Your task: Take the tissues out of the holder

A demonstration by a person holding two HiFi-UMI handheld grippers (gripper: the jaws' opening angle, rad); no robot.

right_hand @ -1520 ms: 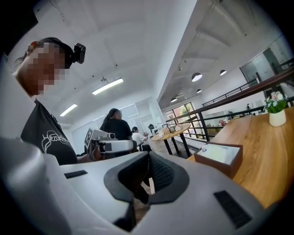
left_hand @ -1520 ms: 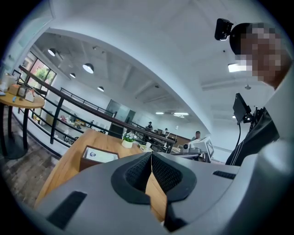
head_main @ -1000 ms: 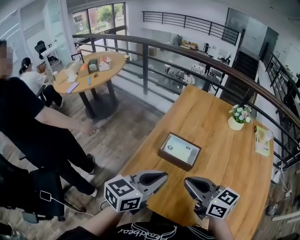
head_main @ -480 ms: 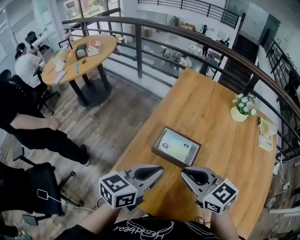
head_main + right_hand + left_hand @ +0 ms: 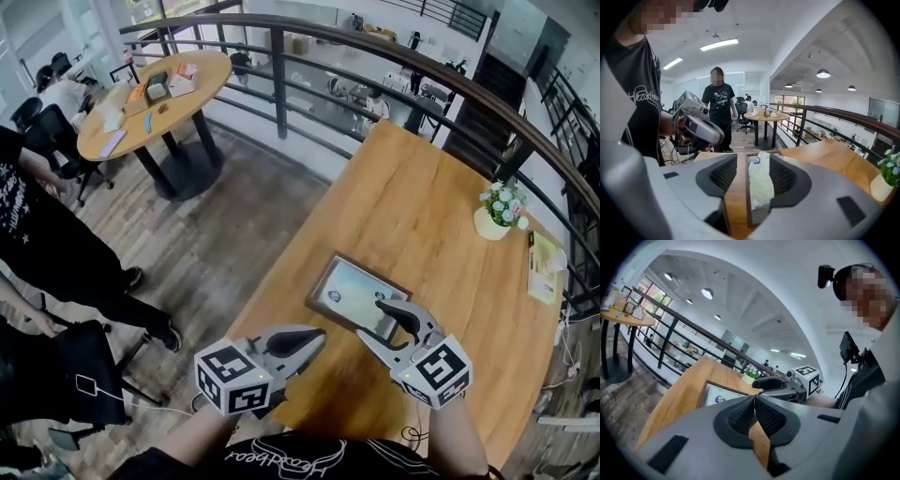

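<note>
A dark wooden tissue holder [image 5: 323,281] lies flat on the long wooden table [image 5: 422,197], with a pale pack of tissues [image 5: 361,292] in it. My right gripper [image 5: 375,323] hovers over the holder's near right corner, its jaws opening. In the right gripper view the tissues [image 5: 761,185] show in the gap between its jaws, and the pads do not press on them. My left gripper [image 5: 317,335] is shut and empty, just short of the holder's near left side. In the left gripper view its pads [image 5: 743,416] meet, with the holder [image 5: 717,397] and the right gripper [image 5: 761,382] beyond.
A small pot of flowers [image 5: 497,211] and a yellow-green item [image 5: 542,267] stand at the table's far right. A dark railing [image 5: 375,56] curves behind the table. To the left are a round table [image 5: 155,98], a person in black [image 5: 47,244] and a chair [image 5: 84,375].
My right gripper has moved forward over the holder's near corner and its jaws have come apart. The left gripper has stayed shut in about the same place.
</note>
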